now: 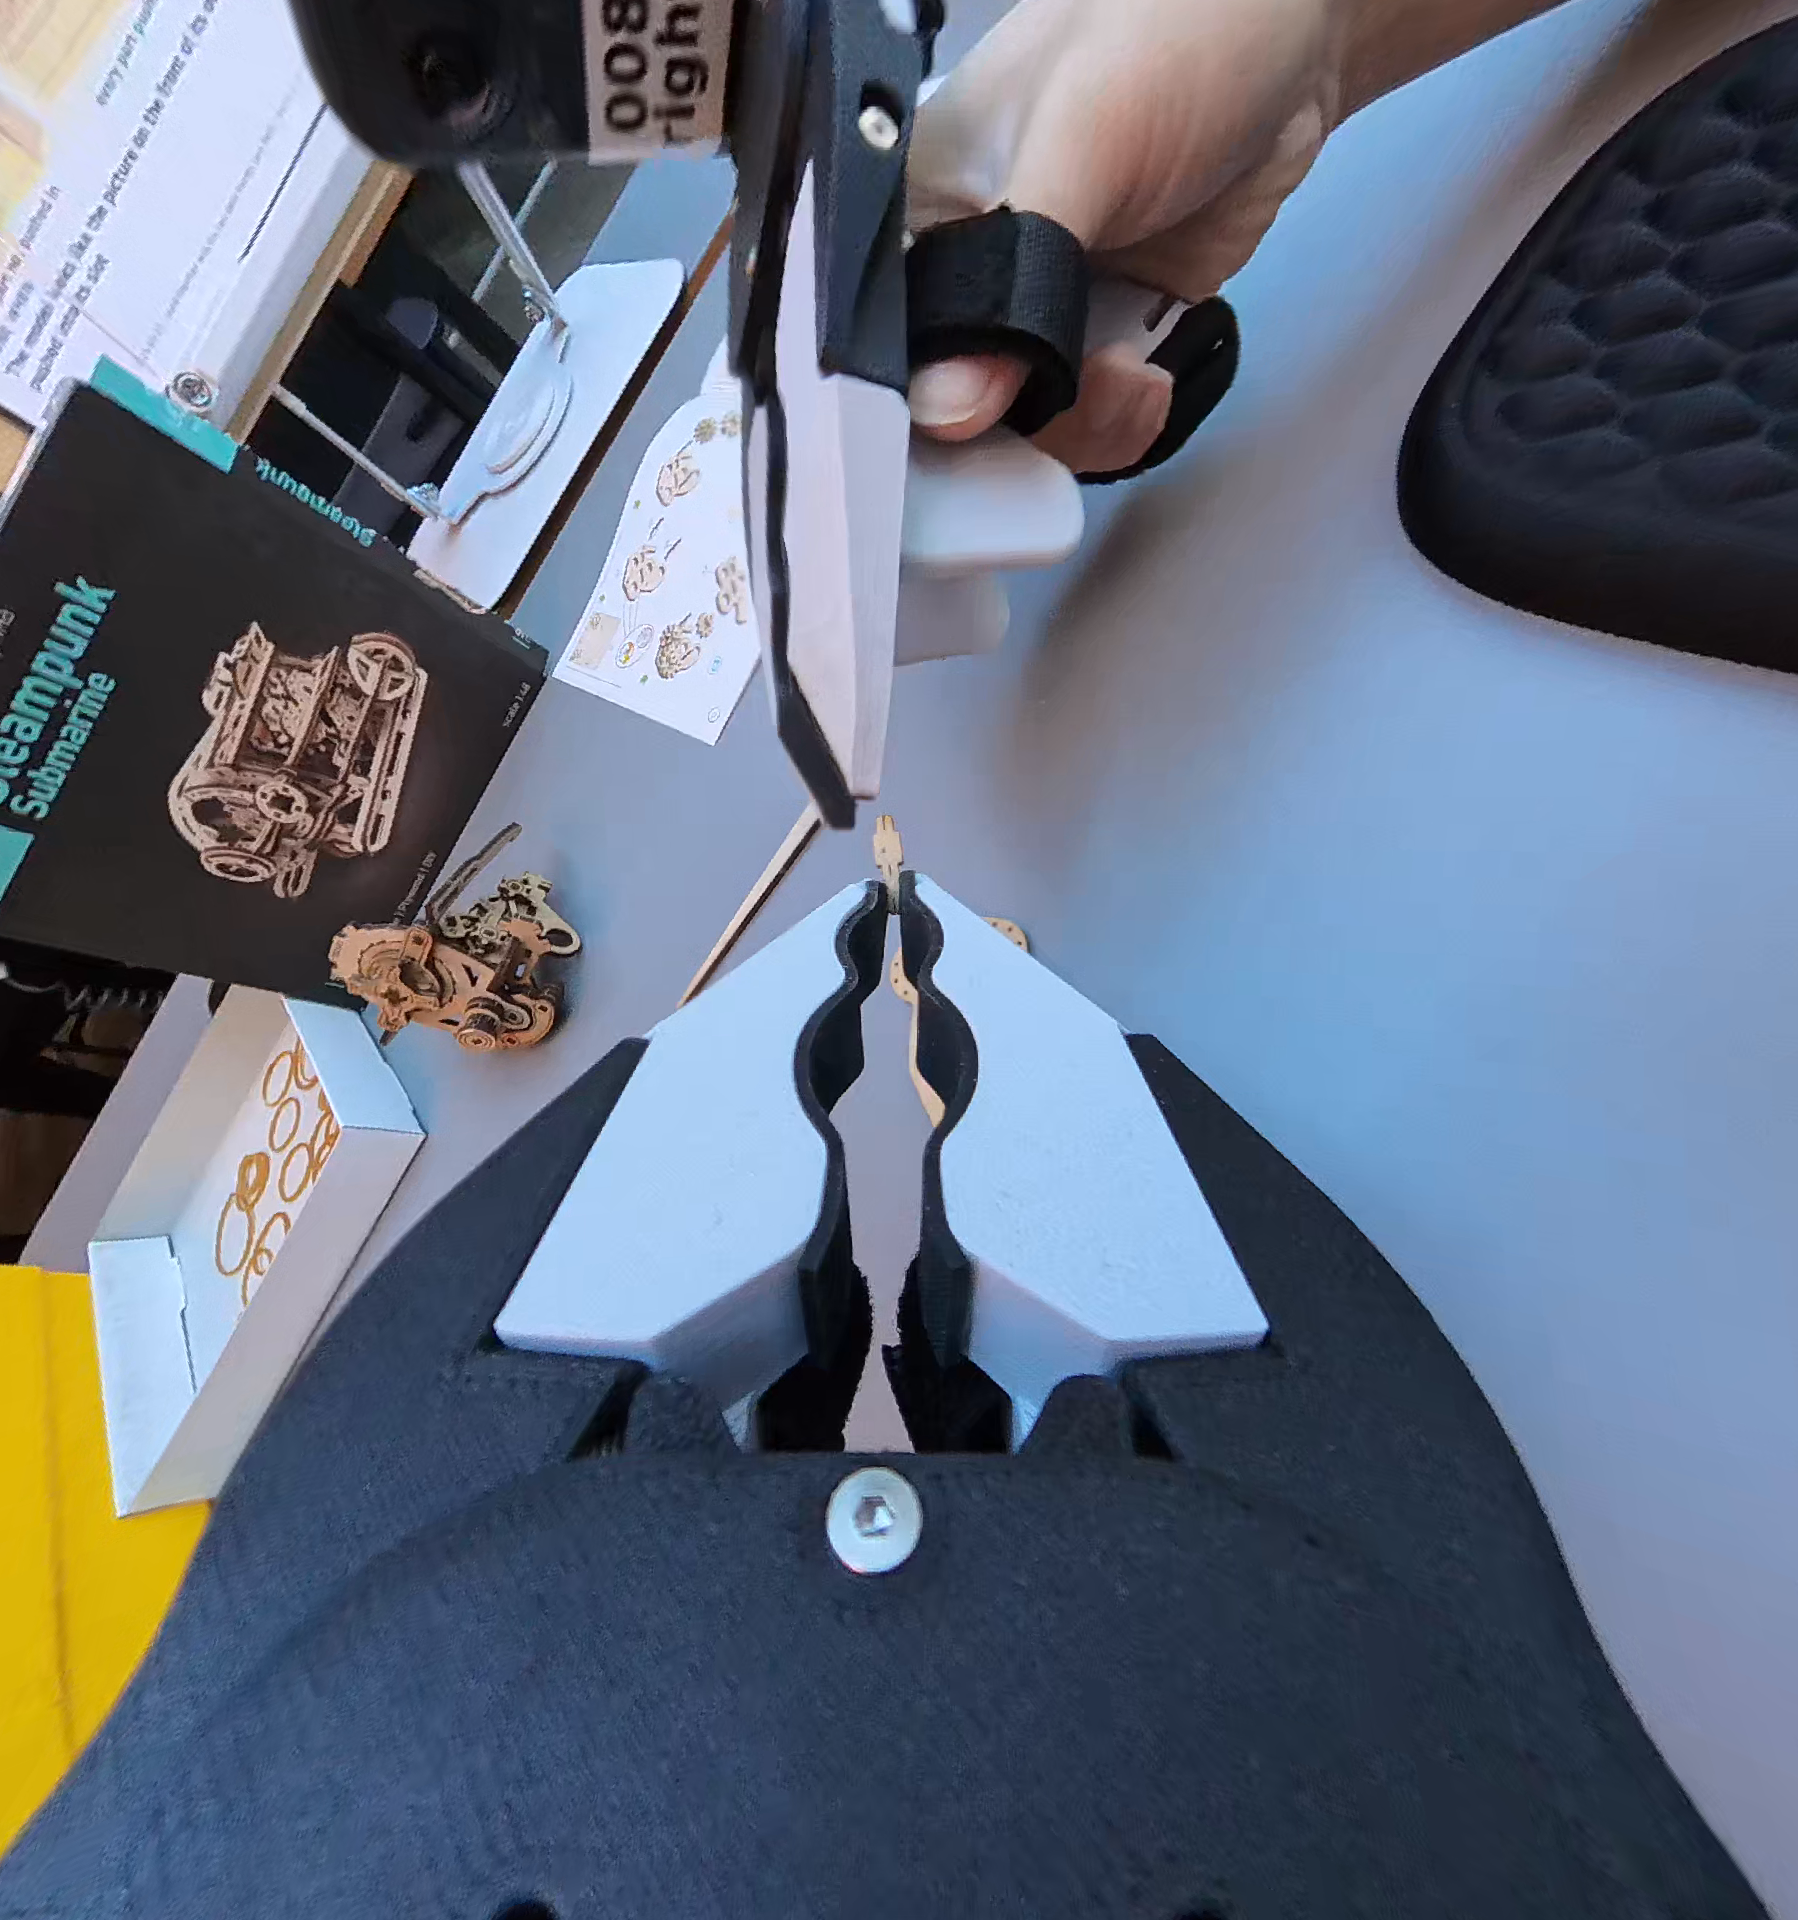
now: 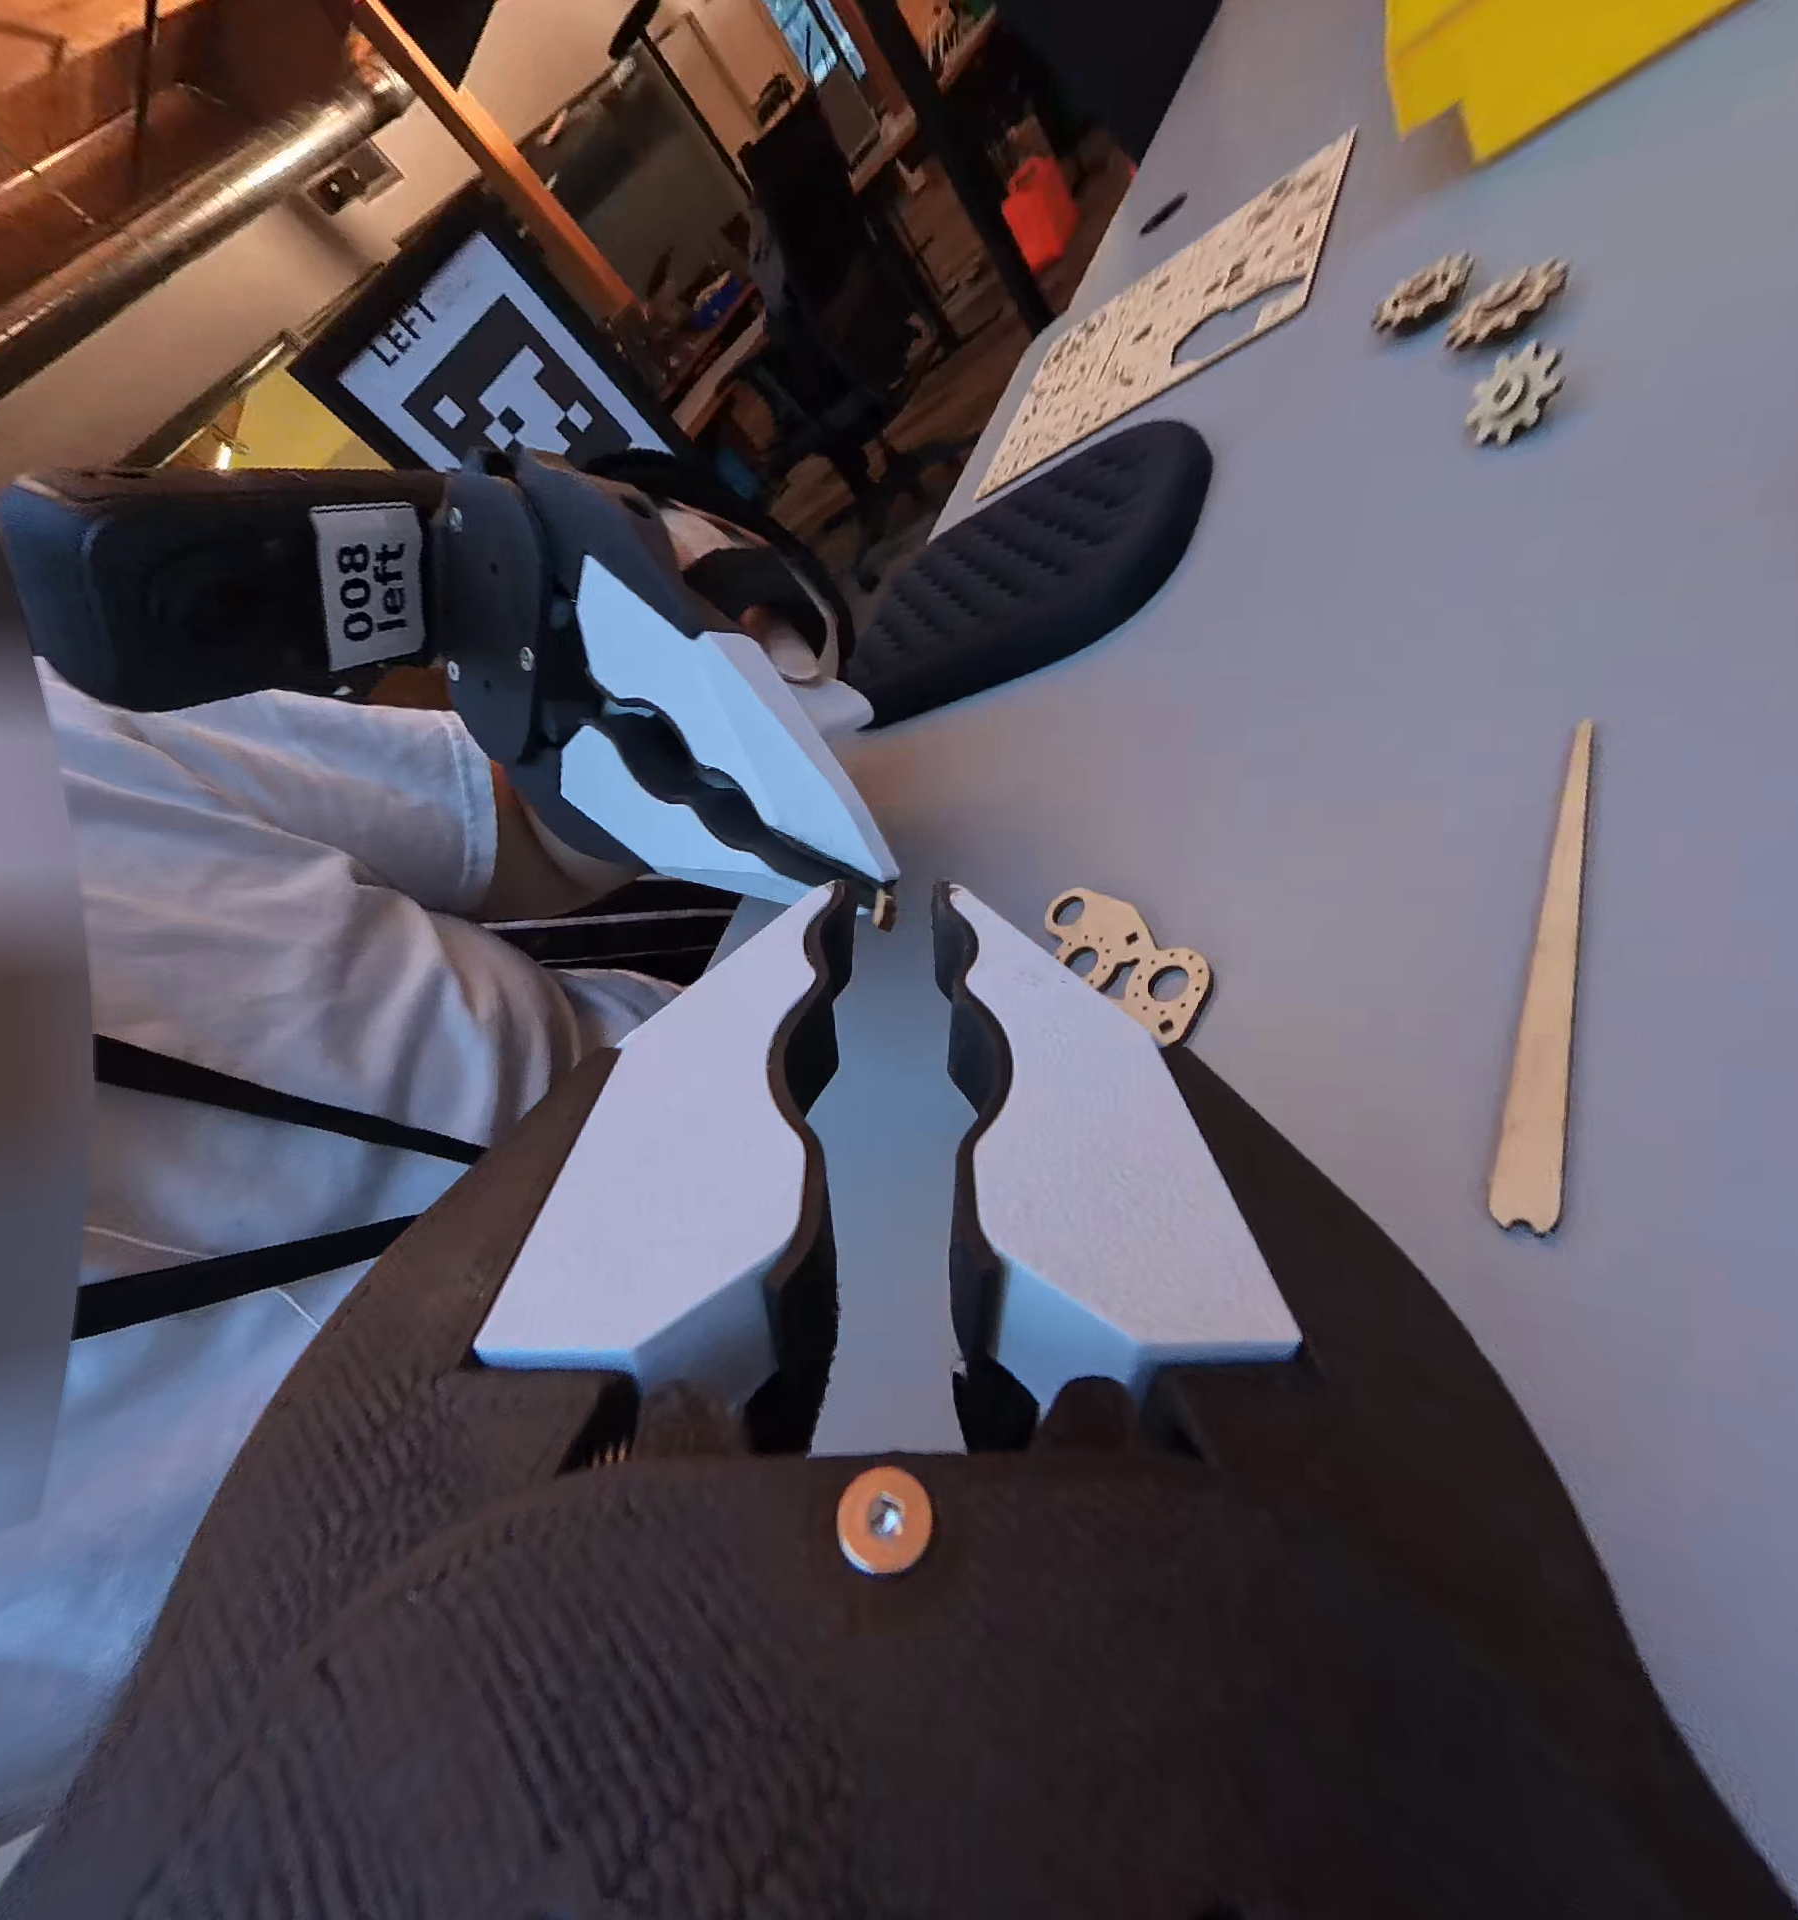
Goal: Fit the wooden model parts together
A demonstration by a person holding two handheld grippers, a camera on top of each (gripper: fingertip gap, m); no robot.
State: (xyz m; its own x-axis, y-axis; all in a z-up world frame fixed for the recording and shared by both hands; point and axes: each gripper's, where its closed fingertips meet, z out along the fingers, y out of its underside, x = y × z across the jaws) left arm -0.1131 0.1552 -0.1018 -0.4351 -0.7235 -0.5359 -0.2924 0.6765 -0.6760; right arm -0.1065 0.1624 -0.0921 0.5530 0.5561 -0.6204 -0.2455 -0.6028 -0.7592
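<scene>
My left gripper (image 1: 887,889) is shut on a small wooden peg (image 1: 887,847) that sticks out past its fingertips. In the right wrist view the left gripper (image 2: 877,883) comes in from the left and holds the peg (image 2: 884,912) at the mouth of my right gripper (image 2: 892,896). The right gripper is open and empty, with the peg close to its left finger. In the left wrist view the right gripper (image 1: 839,812) reaches down from above, its tip just left of the peg. A flat wooden plate with holes (image 2: 1129,961) lies on the grey table (image 2: 1342,727) beside the right gripper.
A pointed wooden stick (image 2: 1544,987), three gears (image 2: 1516,393) and a parts sheet (image 2: 1165,312) lie to the right. A black pad (image 2: 1040,561) is behind. The left wrist view shows a half-built model (image 1: 459,966), the kit box (image 1: 199,707), an instruction sheet (image 1: 666,592) and a white tray (image 1: 251,1174). Both grippers' tips are close together, under 4 cm apart. The half-built model (image 1: 459,966) is about 20 cm from both grippers' fingertips.
</scene>
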